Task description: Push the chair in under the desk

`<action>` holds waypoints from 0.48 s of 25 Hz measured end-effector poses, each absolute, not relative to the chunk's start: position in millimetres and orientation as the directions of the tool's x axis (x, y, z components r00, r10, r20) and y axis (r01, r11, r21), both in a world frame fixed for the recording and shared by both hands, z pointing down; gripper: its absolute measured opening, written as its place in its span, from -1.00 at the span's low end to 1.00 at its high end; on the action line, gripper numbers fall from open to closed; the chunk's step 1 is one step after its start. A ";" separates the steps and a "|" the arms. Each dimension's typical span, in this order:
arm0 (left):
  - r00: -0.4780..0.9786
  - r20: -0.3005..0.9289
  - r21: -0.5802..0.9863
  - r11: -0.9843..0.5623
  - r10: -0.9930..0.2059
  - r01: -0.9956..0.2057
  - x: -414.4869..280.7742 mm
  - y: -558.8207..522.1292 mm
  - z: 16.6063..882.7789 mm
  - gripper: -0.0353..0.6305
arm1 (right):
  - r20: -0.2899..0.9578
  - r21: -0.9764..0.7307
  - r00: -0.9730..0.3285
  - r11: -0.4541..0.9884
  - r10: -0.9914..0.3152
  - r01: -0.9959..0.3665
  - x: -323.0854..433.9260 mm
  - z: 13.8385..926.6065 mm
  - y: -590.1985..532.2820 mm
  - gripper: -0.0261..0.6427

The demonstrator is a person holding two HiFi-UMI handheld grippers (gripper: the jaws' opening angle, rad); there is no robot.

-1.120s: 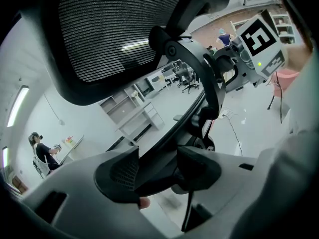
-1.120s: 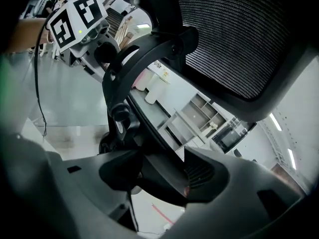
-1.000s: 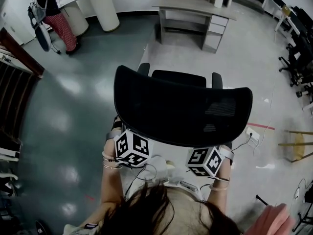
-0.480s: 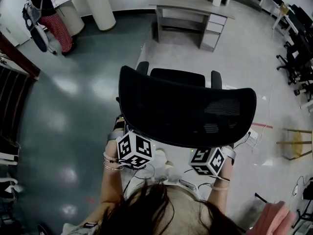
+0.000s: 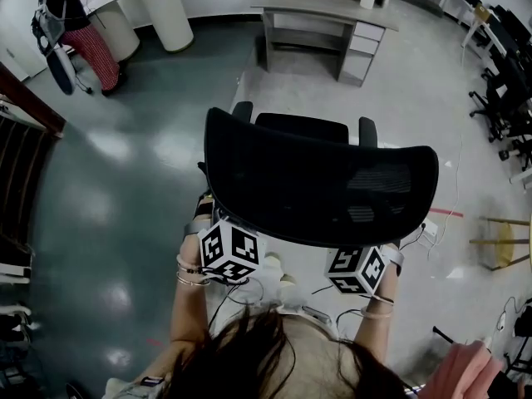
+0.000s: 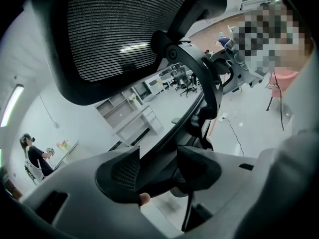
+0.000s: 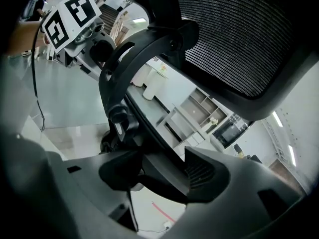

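Note:
A black mesh-backed office chair (image 5: 320, 181) stands in front of me, its back toward me. The grey desk (image 5: 328, 7) with drawers stands well beyond it, with open floor between them. Both hand-held grippers reach under the lower edge of the backrest, and only their marker cubes show in the head view: left cube (image 5: 227, 252), right cube (image 5: 359, 270). My left gripper (image 6: 159, 171) is shut on a black bar of the chair's back frame (image 6: 192, 108). My right gripper (image 7: 162, 176) is shut on the frame bar (image 7: 144, 128) on the other side.
A person (image 5: 71, 23) stands by a white round table (image 5: 145, 2) at the far left. Black office chairs (image 5: 503, 98) line the right edge. On the floor to the right lie a power strip (image 5: 430, 229) with cable and a wooden stool (image 5: 503, 243).
The chair back and both marker cubes have shifted slightly right and forward in the head view. Both grips on the frame look unchanged.

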State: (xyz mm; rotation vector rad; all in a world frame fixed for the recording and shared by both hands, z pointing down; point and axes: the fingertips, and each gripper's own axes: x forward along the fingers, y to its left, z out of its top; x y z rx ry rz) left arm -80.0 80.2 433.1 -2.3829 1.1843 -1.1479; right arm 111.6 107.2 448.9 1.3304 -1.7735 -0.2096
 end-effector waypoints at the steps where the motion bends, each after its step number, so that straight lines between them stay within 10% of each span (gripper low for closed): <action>1: 0.362 0.544 -0.517 -0.642 -0.757 -0.566 -79.5 77.7 433.1 -0.21 | 0.542 0.593 -0.034 0.411 -0.840 -0.692 112.0 448.7 104.9 -0.18; 12: 0.361 0.555 -0.514 -0.650 -0.749 -0.560 -77.7 49.5 432.7 -0.21 | 0.533 0.596 -0.037 0.405 -0.846 -0.693 113.6 447.5 75.9 -0.18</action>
